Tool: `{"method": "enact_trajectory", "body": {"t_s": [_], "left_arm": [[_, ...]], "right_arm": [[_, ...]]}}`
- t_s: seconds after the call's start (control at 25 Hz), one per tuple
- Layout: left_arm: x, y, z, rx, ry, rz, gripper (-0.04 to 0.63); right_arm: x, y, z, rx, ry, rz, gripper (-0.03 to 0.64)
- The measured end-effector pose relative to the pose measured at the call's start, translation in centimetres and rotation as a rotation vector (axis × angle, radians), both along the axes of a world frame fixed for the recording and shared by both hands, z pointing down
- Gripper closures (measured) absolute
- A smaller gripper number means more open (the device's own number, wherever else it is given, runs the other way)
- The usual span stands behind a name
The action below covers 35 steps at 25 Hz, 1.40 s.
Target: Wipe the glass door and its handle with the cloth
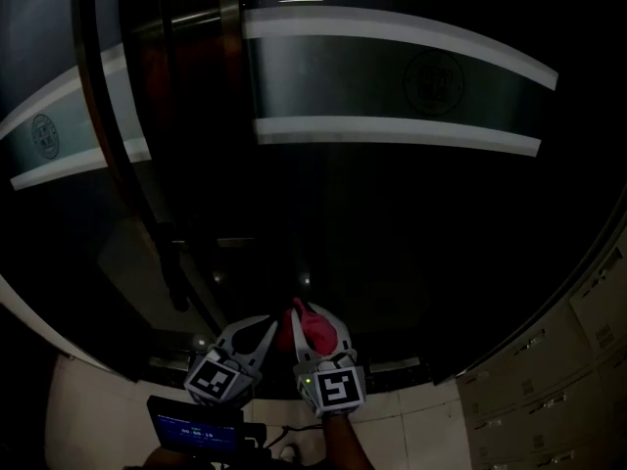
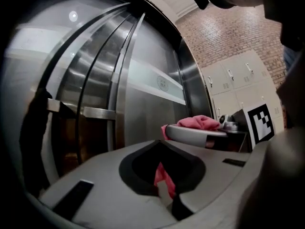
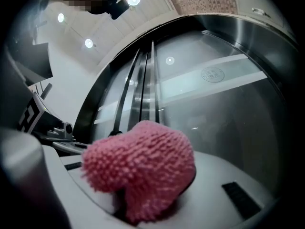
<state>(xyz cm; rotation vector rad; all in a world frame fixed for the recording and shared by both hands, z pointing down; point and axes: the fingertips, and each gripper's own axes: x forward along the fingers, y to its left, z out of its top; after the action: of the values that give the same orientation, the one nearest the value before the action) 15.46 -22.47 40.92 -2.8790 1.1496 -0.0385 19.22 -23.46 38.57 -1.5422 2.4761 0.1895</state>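
Cloth: pink, nubbly cloth point(image 3: 140, 171), bunched low in front of the glass door point(image 1: 392, 223).
Right gripper: right gripper point(image 1: 323, 346) clamped on the bunch, which bulges over its jaws.
Left gripper: left gripper point(image 1: 250, 341) just beside it, jaws drawn together with a pink strip of the cloth in the hollow between them.
Door: dark glass with two pale frosted bands point(image 1: 392, 130) and metal framing.
Room: pale lockers point(image 1: 549, 380) to the right, brick wall point(image 2: 233, 32) above them, lit ceiling.
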Motion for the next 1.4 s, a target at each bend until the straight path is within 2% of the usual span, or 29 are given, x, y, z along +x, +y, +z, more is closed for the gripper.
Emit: {"method": "enact_trajectory", "body": {"t_s": [0.32,0.44,0.6,0.96,1.4], "left_arm": [[-8.2,4.9,-0.4,0.013,0.01,-0.163,0.583],[-10.4,6.5,-0.5,0.012,0.004,-0.224,0.583],[-12.2,8.2,-0.4,0.012,-0.005,-0.248,0.583],[-15.5,8.0,-2.2,0.04,0.007,-0.192,0.584],[-15.4,8.0,-3.1,0.063,0.03,-0.146,0.583]], "right_arm": [[-9.1,5.7,-1.9,0.061,0.058,-0.17,0.561],[-11.1,7.9,-1.9,0.059,0.063,-0.223,0.561],[-12.9,9.8,-1.5,0.042,0.056,-0.252,0.562],[-16.0,9.9,-3.3,0.08,0.058,-0.208,0.561],[-16.9,9.9,-3.3,0.077,0.083,-0.188,0.561]]}}
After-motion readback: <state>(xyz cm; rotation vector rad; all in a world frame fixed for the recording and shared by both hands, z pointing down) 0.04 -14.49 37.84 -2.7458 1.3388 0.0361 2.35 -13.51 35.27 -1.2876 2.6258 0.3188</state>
